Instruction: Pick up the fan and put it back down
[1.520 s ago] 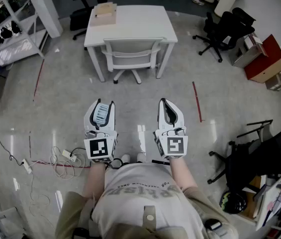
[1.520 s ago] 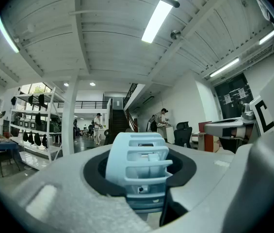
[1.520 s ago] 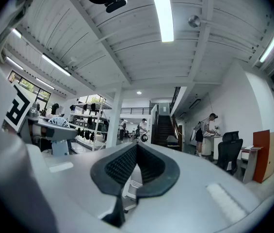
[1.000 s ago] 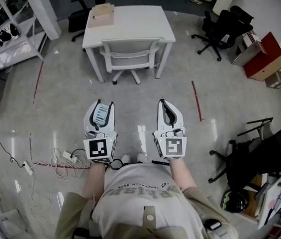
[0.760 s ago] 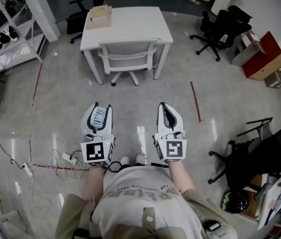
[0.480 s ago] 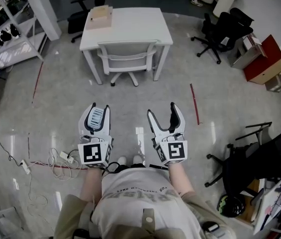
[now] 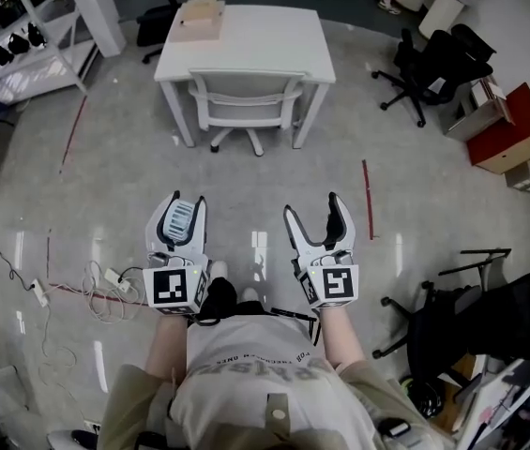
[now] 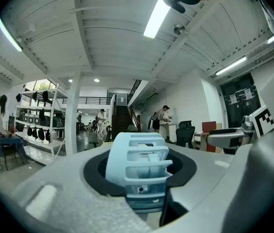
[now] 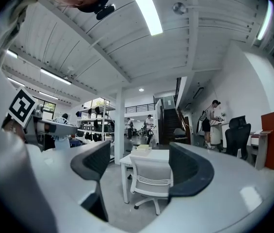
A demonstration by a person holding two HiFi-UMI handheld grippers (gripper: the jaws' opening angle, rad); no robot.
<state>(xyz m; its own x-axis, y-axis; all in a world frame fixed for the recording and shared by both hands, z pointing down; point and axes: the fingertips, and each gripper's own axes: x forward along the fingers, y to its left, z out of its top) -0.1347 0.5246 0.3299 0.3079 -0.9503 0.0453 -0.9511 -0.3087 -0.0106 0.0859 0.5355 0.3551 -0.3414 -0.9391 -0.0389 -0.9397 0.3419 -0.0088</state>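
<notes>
Pick-up looks done: the jaws of the left gripper (image 7: 188,199) grip the small pale-blue slatted plastic fan (image 8: 139,166), well short of the white tabletop (image 7: 255,40), the jaws of the right gripper (image 7: 311,206) have just been opening, empty, and setting it down remains.

Ahead of you a white chair (image 7: 246,97) stands tucked at a white table (image 7: 269,40), a cardboard box (image 7: 199,17) on its far-left corner.

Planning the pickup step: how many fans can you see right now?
1: the light-blue fan, gripped between the left gripper's fingers. None visible elsewhere, though the shelves could hide more.
</notes>
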